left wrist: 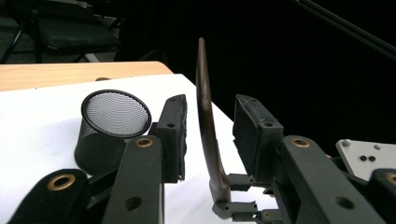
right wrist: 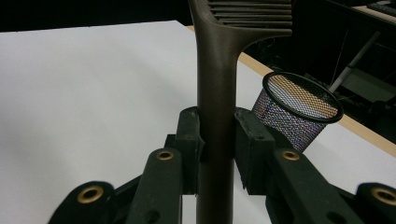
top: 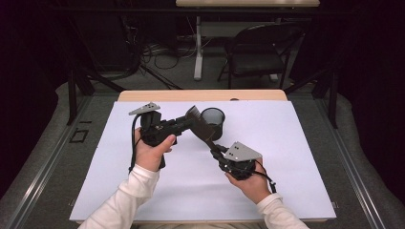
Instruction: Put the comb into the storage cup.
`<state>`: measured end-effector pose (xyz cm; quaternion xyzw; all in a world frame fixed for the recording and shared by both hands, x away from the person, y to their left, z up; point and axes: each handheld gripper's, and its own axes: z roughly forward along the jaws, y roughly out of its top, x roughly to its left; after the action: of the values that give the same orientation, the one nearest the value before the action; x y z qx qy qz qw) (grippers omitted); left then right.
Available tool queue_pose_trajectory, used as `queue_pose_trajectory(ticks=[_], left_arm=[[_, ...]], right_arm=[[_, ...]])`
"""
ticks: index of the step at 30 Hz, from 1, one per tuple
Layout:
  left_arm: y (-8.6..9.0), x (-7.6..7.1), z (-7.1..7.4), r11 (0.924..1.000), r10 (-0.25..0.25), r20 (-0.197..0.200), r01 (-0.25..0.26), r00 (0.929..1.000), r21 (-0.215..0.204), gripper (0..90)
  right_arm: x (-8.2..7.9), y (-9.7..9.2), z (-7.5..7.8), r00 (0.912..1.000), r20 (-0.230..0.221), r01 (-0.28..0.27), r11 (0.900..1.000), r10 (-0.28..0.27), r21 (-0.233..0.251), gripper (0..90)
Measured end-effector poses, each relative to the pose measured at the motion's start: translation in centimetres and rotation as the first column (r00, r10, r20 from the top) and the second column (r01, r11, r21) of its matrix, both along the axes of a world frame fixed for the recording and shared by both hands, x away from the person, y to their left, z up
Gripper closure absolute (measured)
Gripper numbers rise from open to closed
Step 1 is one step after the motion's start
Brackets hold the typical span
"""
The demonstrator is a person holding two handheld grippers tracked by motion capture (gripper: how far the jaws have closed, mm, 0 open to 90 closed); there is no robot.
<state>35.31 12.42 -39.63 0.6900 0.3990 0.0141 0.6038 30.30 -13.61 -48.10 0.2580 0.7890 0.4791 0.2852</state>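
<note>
brown spatula (right wrist: 215, 93) is clamped by the right gripper (right wrist: 217, 140); the left gripper (left wrist: 208, 135) straddles it, pads apart. an off-centre squeeze could twist it loose, toppling the mesh cup (top: 213, 120).

High cam overhead facing fwd/down, both gripper cams close-up along jaws, all share mesh cup (top: 213, 117).

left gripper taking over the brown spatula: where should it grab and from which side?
Grip the flat handle just above where the right gripper is clamped, pads on its two broad faces. The left gripper already straddles it edge-on, pads apart from it. The slotted head is too wide. Keep clear of the mesh cup behind.
</note>
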Motion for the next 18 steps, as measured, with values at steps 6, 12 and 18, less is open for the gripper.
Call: queue_pose_trajectory(ticks=[6,12,18], left_arm=[[-0.04,0.02,0.16,0.9998,0.017,0.002,-0.017,0.9998,-0.004,68.4],[-0.12,0.06,0.09,0.9997,0.025,0.003,-0.025,0.9997,-0.005,70.7],[-0.47,-0.07,-0.21,0.9994,0.034,0.012,-0.034,0.9994,-0.008,73.2]], right_arm=[[-0.04,0.06,-0.03,1.0,0.001,-0.001,1.0,0.001,-0.001,73.1],[-0.05,0.09,-0.04,1.0,0.001,-0.001,1.0,0.001,0.0,73.1],[-0.08,0.12,-0.05,1.0,-0.001,-0.001,1.0,0.001,0.003,73.1]])
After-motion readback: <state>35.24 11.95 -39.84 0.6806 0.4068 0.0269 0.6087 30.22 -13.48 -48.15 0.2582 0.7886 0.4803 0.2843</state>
